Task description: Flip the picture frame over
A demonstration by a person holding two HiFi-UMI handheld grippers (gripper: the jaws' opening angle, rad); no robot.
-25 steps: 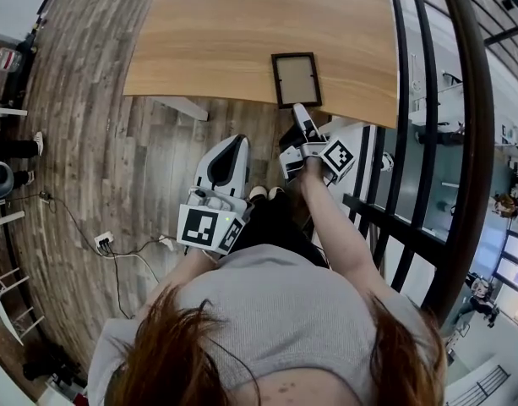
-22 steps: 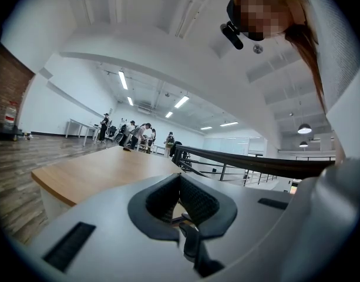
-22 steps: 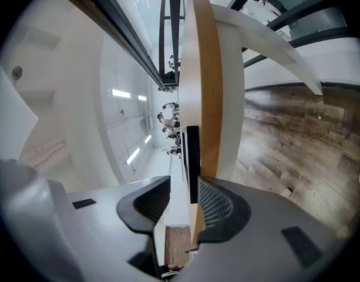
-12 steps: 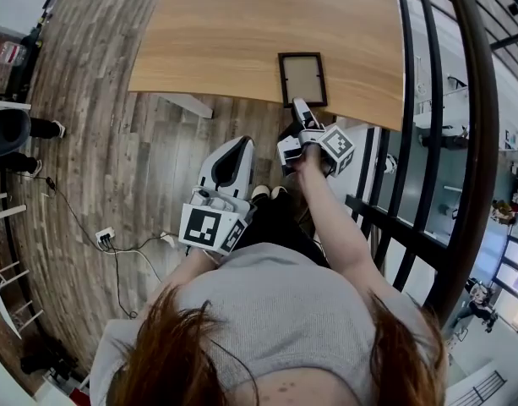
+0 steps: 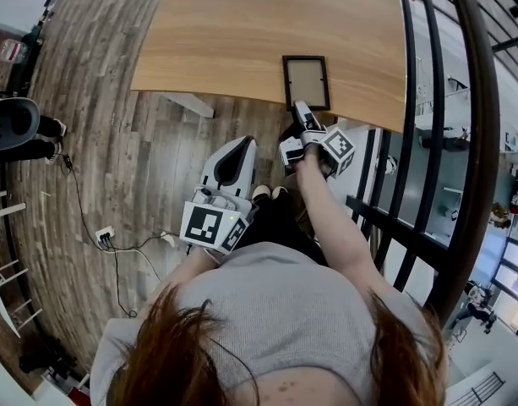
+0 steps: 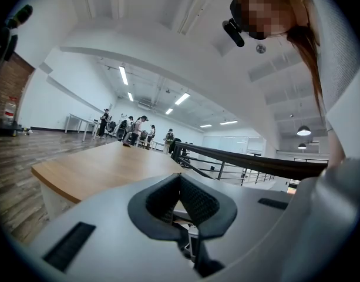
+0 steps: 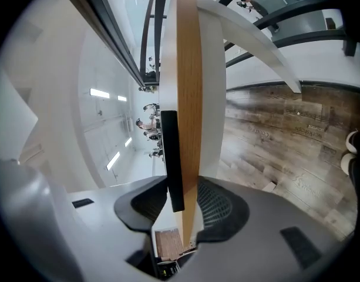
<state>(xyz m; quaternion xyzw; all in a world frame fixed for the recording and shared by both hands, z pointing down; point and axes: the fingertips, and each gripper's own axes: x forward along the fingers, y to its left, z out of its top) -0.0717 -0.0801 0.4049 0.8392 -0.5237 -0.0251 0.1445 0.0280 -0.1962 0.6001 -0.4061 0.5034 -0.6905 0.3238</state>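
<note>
Since the R gripper (image 7: 181,184) is held rolled on its side, its jaws stand one above and one below the table's near lip. They are apart, w/ the near edge of the picture frame (image 7: 171,157) and the wooden slab both in the gap. No pad visibly presses on either, so it reads as released, nothing gripped. Judgement: the roll suits a thin flat obj. that can't be taken from above, only pinched by its edge at the lip.

Frame lies flat on the table (image 5: 242,32), right-hand part, just at the near edge, long side running away from the person. It has a dark border and a pale panel inside. Head view doesn't show whether glass or backing faces up, so can't say if it lies flipped. The scene fits both: jaws lined up for an edge pinch, or jaws let go of a frame set down turned.

L gripper (image 6: 180,178): tips together, clenched on nothing, only a hollow btw the pads. It is held low, well short of the table, over the plank floor (image 5: 115,142). Judgement: parked clear of R; the job looks one-handed here.

Risk if a pinch follows: the slab sits in the gap too, so the jaws could close on wood + frame together.
</note>
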